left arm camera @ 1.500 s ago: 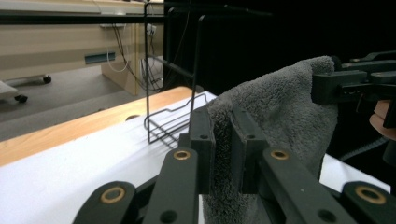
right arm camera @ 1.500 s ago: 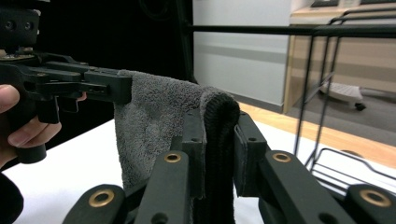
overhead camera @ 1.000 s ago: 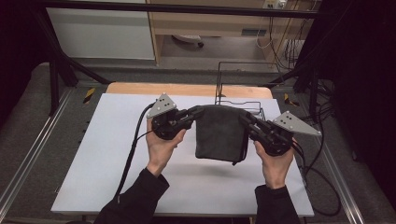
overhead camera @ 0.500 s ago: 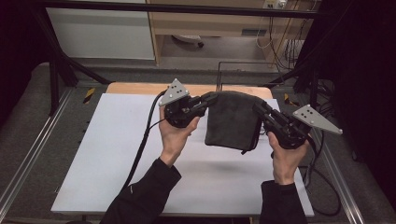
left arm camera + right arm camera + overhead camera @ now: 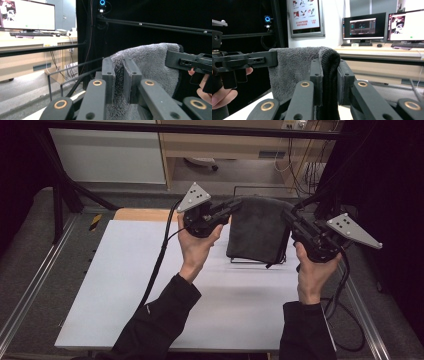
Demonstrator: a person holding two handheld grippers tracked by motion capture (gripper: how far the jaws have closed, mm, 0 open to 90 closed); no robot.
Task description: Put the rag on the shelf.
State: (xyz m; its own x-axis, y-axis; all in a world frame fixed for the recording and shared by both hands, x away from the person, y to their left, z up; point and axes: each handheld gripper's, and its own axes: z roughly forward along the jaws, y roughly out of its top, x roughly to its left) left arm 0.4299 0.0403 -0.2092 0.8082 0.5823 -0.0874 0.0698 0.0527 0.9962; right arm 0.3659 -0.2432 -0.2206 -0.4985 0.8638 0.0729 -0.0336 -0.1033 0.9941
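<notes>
From the high view, a folded dark grey towel [image 5: 257,232] hangs in the air above the far right part of the white counter [image 5: 125,290], stretched between the left claw [image 5: 235,206] and the right claw [image 5: 288,215], its lower edge clear of the surface. The left gripper view adds what that misses: the left claw [image 5: 119,82] has its jaws nearly together, pinching a fold of the towel [image 5: 150,62] at one top corner. The right gripper view shows the right claw [image 5: 329,82] likewise clamped tight on the other corner of the towel [image 5: 292,65], with desk monitors [image 5: 364,26] and a wall poster [image 5: 305,15] beyond. A thin wire rack [image 5: 260,261] stands on the counter behind the towel; dark curtains flank the frame.
</notes>
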